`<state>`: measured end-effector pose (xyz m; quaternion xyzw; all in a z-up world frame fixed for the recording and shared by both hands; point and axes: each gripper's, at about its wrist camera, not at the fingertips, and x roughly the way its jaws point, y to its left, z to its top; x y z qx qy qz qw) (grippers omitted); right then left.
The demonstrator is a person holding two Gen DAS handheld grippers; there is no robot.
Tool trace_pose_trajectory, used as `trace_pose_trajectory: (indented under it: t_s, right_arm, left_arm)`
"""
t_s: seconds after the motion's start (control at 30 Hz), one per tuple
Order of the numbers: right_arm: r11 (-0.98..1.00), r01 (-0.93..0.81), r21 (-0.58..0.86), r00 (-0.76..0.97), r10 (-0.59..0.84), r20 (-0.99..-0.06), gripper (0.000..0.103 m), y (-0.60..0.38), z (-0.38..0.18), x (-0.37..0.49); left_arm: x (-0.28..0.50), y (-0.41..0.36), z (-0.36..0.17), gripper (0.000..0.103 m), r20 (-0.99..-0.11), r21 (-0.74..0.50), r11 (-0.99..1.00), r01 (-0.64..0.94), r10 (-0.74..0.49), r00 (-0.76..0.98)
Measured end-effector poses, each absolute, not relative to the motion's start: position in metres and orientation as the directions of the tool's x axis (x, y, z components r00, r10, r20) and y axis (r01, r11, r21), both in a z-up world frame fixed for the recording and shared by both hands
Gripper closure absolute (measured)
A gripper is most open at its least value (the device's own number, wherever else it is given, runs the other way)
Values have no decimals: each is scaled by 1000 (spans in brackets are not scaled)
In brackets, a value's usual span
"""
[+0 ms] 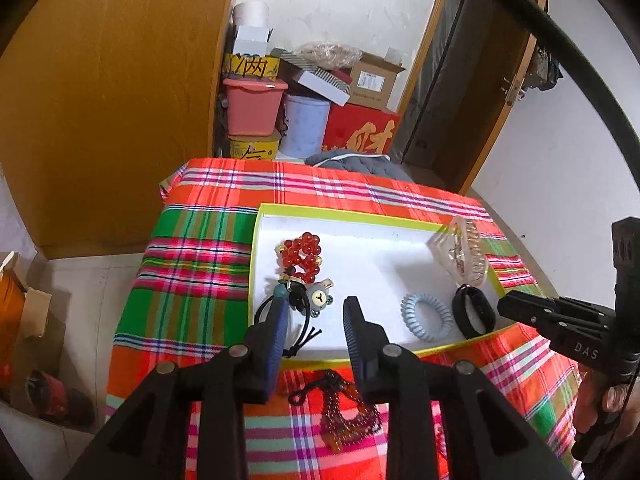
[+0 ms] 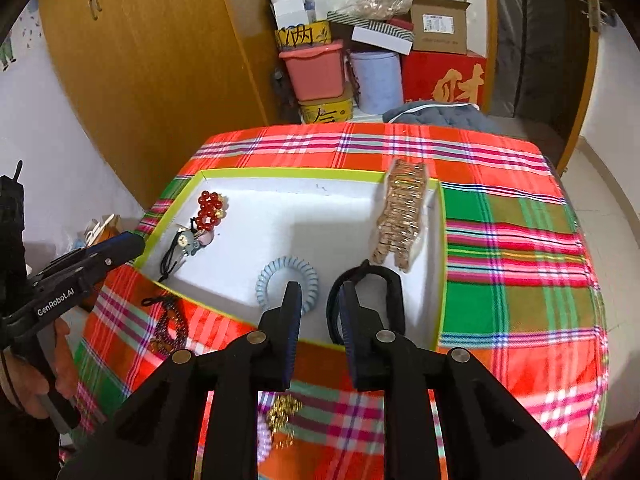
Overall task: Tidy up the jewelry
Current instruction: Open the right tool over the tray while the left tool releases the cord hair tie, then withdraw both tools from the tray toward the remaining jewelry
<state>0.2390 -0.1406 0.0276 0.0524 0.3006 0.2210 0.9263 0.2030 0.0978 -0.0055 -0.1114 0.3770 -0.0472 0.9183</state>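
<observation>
I am filling the white box (image 1: 328,236). The red beads (image 1: 302,256), blue coil tie (image 1: 427,317), black band (image 1: 474,312) and clear clip (image 1: 460,254) are sitting inside. The dark bead string (image 1: 348,412) and gold chain (image 2: 284,408) are waiting on the cloth (image 2: 516,240). My left tongs (image 1: 316,332) and right tongs (image 2: 318,316) are hanging half open, holding nothing.

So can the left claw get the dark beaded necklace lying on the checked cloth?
Probably yes. The dark beaded necklace lies bare on the cloth outside the white box, right below the open left claw, nothing covering it.
</observation>
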Motion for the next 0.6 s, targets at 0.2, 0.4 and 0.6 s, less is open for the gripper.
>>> trace_pose_trajectory:
  t_s: [0.2,0.4,0.6]
  right_arm:
    - [895,-380,234,732,445,-516,83,-150,31,212]
    - [896,-370,246,733,444,-515,83,-160,29,191]
    - [898,-354,263,731,441,-521,83,-172,21,172]
  left_arm:
    - [182,95,8,74,-665,-241,971,7,-171,727]
    - [162,90,16,74,-659,-248,969,8,-175,732]
    - [144,80,18,74,-663,-244,969,29,-189,725]
